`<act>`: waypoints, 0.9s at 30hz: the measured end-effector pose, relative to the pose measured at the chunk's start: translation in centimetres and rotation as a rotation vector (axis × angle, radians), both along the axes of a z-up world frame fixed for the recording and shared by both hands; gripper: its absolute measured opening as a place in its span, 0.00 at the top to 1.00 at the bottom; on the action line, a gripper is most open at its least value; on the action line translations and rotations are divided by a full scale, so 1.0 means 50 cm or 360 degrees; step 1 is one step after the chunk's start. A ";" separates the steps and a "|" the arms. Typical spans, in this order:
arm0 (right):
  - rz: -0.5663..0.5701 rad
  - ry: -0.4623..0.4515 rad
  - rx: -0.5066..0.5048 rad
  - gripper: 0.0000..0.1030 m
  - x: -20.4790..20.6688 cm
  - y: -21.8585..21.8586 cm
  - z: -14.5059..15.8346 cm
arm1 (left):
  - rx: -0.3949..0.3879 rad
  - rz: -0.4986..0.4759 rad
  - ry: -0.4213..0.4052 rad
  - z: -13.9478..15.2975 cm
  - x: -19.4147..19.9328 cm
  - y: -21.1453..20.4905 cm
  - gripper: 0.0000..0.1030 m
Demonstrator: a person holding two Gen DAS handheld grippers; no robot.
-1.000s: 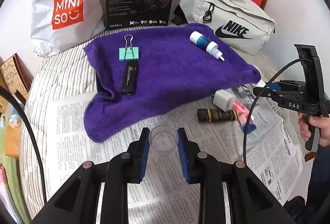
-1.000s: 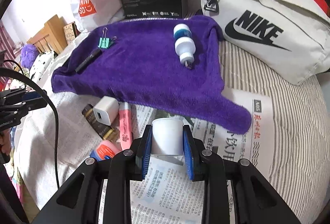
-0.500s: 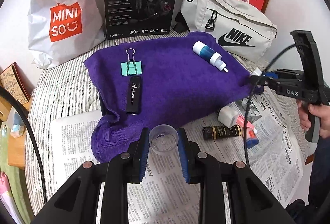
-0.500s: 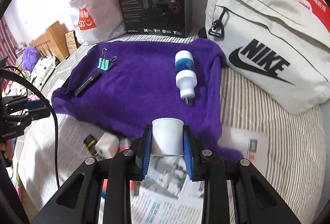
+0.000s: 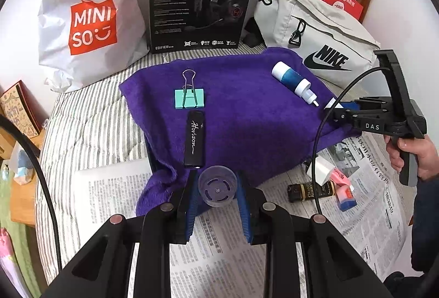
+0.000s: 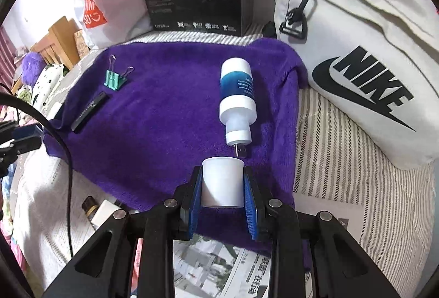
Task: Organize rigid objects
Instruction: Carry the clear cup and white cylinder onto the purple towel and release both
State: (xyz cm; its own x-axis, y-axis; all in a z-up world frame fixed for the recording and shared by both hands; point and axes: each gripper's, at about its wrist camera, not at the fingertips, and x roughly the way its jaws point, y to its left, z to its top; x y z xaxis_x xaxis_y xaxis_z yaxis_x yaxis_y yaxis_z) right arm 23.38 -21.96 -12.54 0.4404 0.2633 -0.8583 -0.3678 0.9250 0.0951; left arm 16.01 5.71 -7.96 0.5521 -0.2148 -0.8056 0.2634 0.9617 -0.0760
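Bed (image 5: pixel 90 117) with striped cover, spread with newspaper (image 5: pixel 219 243) and purple towel (image 5: pixel 247 128) as landmark. Behind towel: white Miniso bag (image 5: pixel 90 23), black headset box (image 5: pixel 200 2), grey Nike bag (image 6: pixel 356 56). On towel, toward far right corner: white-and-blue bottle (image 6: pixel 238 98) lying on its side, nozzle toward near edge. On towel, toward left side: green binder clip (image 5: pixel 190 98), and just nearer than it black USB stick (image 5: pixel 195 141), the two close but not clearly touching. Off towel's near right edge, on newspaper: white charger block (image 5: pixel 322 169), pink marker (image 5: pixel 341 185), dark small bottle (image 5: pixel 310 191), bunched together.

Over towel's near edge, just short of USB stick: left gripper (image 5: pixel 217 188) clenched on clear plastic cap (image 5: pixel 217 185), open mouth facing camera. Over towel's right part, just short of bottle nozzle: right gripper (image 6: pixel 222 182) clenched on white cap (image 6: pixel 222 180), blue pads pressed against both sides, cap nearly at nozzle tip.
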 end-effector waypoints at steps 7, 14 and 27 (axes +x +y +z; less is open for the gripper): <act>0.0017 0.0051 -0.0042 0.72 0.018 0.011 -0.032 | 0.0009 -0.0018 0.0018 -0.009 0.024 0.000 0.75; 0.0056 0.0034 -0.0076 0.72 0.022 0.022 -0.039 | -0.0008 -0.0014 0.0050 -0.025 0.040 0.000 0.75; 0.0073 0.0011 -0.0068 0.49 0.015 0.024 -0.028 | -0.0008 0.0010 0.0090 -0.044 0.092 0.000 0.75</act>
